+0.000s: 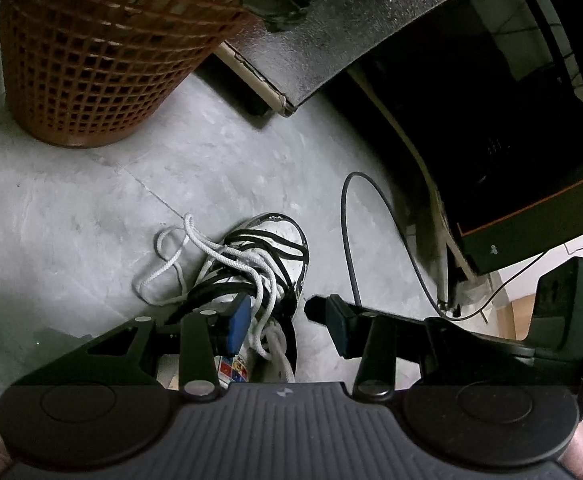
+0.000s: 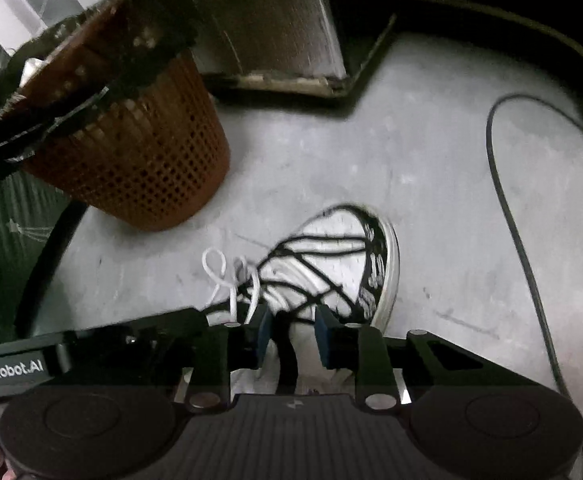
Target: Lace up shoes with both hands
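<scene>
shoe: white sneaker (image 1: pixel 267 264) with black stripes, sitting on the grey floor (image 1: pixel 91 200) near an orange basket (image 1: pixel 91 60)
lace: white cord (image 1: pixel 195 256), loose loops spilling off the left side, tangled over the tongue, no bow yet
left tongs (image 1: pixel 281 322): hovering over the laces, jaws apart, nothing pinched that I can see
right tongs (image 2: pixel 291 336): jaws narrow, a dark strand between them; can't tell if they're actually pinching it
progress: early, I'd say. Sorting and tying are all left
</scene>
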### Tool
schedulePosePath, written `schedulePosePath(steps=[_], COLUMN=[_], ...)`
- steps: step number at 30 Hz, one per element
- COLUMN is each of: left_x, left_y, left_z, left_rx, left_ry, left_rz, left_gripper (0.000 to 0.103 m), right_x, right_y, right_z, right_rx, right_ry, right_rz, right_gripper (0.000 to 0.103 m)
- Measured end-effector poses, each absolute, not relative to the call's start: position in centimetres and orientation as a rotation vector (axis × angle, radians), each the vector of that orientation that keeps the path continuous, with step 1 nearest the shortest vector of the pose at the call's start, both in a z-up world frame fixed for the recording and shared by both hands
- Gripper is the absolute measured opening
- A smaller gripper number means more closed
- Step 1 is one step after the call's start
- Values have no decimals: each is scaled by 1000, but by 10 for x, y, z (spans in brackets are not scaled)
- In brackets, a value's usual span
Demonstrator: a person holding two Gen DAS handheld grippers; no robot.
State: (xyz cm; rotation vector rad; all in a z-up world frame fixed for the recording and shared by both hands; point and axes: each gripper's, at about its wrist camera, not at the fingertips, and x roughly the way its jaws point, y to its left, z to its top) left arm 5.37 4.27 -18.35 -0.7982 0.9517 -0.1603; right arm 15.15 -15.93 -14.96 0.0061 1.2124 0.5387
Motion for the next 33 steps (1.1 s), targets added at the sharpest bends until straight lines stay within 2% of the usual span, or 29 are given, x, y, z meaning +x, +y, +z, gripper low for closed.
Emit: schedulePosePath(steps=[3,11,17,19,24,33], left_x=[53,54,50,48,38,36], left_y=[42,43,47,53,80,75], left_z=[-184,-185,-182,-180,-190,-205], left_rx=[-797,-801,-812,-833,-966,-857], left_ry=[954,957,918,886,847,972], left_rz=[-163,-165,-146,-121,16,117], left_gripper=[46,46,46,51,52,52], right_x=[150,151,148,148,146,145], right_y=[-159,-159,-154,-152,-148,-142], right_z=[-151,-154,-153,-154,-157,-162], right_rx=[11,1,-32,-42,-63,-46], right_ry=[1229,1247,1252,1258,1271,1309], right_rz=[543,544,589,603,630,663], right_gripper=[20,8,8,7,7,7])
